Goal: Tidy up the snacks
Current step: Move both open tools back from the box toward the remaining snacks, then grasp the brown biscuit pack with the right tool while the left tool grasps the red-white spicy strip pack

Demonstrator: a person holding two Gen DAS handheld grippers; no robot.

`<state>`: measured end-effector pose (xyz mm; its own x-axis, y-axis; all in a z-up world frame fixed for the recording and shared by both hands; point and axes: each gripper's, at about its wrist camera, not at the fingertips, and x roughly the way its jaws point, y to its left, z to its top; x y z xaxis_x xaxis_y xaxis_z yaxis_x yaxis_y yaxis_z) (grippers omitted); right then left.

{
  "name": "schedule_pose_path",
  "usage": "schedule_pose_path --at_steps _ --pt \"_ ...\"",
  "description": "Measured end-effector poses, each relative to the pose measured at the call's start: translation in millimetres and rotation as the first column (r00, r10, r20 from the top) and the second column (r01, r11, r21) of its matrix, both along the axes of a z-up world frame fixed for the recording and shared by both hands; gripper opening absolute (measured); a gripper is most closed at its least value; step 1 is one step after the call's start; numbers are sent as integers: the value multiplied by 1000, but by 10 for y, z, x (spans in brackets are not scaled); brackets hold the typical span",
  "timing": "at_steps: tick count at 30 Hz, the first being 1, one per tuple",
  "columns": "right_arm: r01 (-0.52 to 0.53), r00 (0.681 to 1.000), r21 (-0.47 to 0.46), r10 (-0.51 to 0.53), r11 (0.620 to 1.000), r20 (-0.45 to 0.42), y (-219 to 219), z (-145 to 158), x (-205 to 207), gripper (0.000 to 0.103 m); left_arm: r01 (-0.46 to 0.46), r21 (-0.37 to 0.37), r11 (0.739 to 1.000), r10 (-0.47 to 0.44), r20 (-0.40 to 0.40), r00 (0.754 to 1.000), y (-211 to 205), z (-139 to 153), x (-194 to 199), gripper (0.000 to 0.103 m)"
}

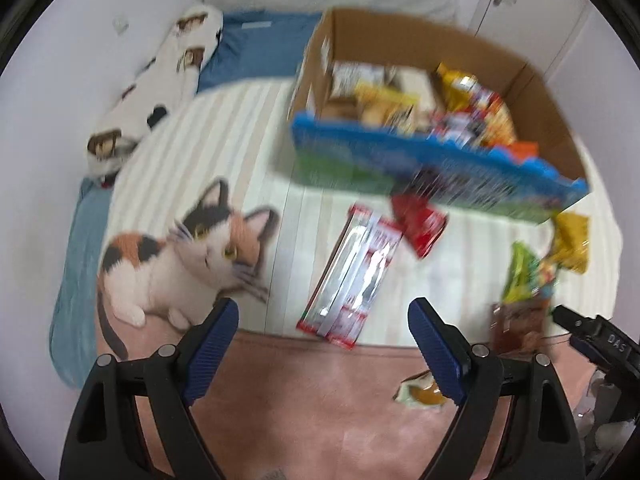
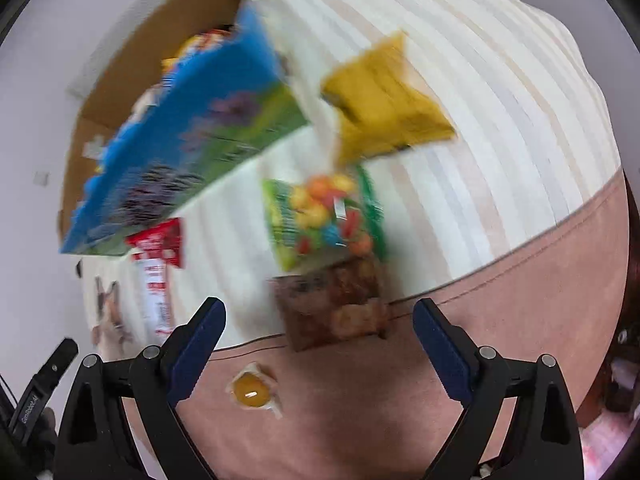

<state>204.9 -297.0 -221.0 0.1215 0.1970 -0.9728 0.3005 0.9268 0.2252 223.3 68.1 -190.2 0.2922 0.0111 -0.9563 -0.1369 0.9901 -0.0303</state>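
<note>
Roughly half done, judging by the layout. Cardboard box (image 1: 552,92) at the far side of the bed (image 1: 248,168), already holding a mixed pile of packets (image 1: 460,108); blue-green printed front wall faces the cameras.

Still loose on the bed:
- long red-and-silver pack (image 1: 352,276), mid-bed, running toward the near edge
- small red packet (image 1: 422,226) just in front of the box front wall
- yellow bag (image 2: 384,100) right of the box, toward the far right edge
- green bag of coloured candies (image 2: 324,216) nearer, touching or overlapping the brown packet (image 2: 336,308) at the seam between striped cover and pink blanket
- small clear-wrapped yellow sweet (image 2: 254,391) on the pink blanket, closest to the near edge

So 6 items left, as far as visible. Both views motion-blurred, labels unreadable.

Left tongs (image 1: 324,356) spread wide, empty, above the near end of the long pack. Right tongs (image 2: 320,356) spread wide, empty, with the brown packet just ahead and the sweet just below.

Cat plush (image 1: 180,264) and long cat pillow (image 1: 160,84) on the left side of the bed, not snacks, no action likely needed.
</note>
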Motion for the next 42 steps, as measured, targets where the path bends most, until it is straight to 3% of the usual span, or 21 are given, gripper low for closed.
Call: schedule_pose_path --at_steps 3,4,5,6,9,13,14,15,17,19,22,25,26,27,29,33,36,39,42 --pt "-39 999 -35 39 999 -4 0 -185 -33 96 -3 17 1000 3 -39 999 -14 -200 -7 87" --pt "-47 999 -42 47 998 -4 0 -243 -35 87 -3 18 1000 4 -52 999 -17 -266 -5 87" --pt "-49 999 -38 49 998 -4 -8 -310 -34 69 -4 20 1000 5 -61 998 -5 -299 -12 87" --pt "-49 999 -16 49 999 -21 -12 -400 -33 59 -3 23 1000 4 -71 997 -7 -346 -9 87" --pt "-54 997 51 56 997 -51 47 -544 -96 59 9 33 999 -6 -93 996 -32 -451 -7 87" --pt "-191 972 222 216 956 -93 384 -530 -222 60 23 46 999 -18 -108 994 -48 -525 4 87" --pt "-253 956 211 277 944 -91 470 -475 -225 66 23 50 998 -18 -108 994 -47 -529 6 87" --pt "-301 944 170 319 938 -86 524 -430 -204 79 25 54 998 -19 -107 994 -47 -533 8 87" --pt "-425 904 3 425 905 -47 644 -302 -125 92 28 59 998 -22 -107 994 -55 -547 27 87" --pt "-529 849 -93 525 844 -58 813 -291 -10 92 33 60 998 -26 -114 993 -75 -573 35 87" --pt "-660 751 -114 646 743 -136 1074 -483 74 92 39 66 997 -31 -121 992 -60 -626 82 87" --pt "-721 691 -141 692 678 -207 1271 -734 84 92 53 78 996 -42 -130 991 -70 -676 117 87" --pt "-723 689 -139 690 677 -221 1291 -796 87 90 56 80 995 -45 -132 990 -67 -689 123 87" --pt "-713 699 -149 675 686 -235 1293 -859 92 86 59 82 995 -48 -134 990 -78 -700 133 87" --pt "-682 731 -198 644 704 -228 1274 -872 109 68 68 89 994 -56 -135 989 -102 -719 155 87" --pt "-451 892 -200 429 870 -145 1018 -778 210 64 95 118 988 -78 -140 987 -182 -789 241 87" --pt "-263 963 -133 250 956 -103 841 -770 245 66 151 149 977 -126 -164 978 -282 -896 357 87" --pt "-192 978 -96 182 977 -101 784 -783 258 71 223 180 958 -181 -220 958 -394 -1081 492 87" --pt "-233 968 -96 221 968 -120 841 -788 321 73 248 175 953 -198 -260 945 -428 -1219 599 87"
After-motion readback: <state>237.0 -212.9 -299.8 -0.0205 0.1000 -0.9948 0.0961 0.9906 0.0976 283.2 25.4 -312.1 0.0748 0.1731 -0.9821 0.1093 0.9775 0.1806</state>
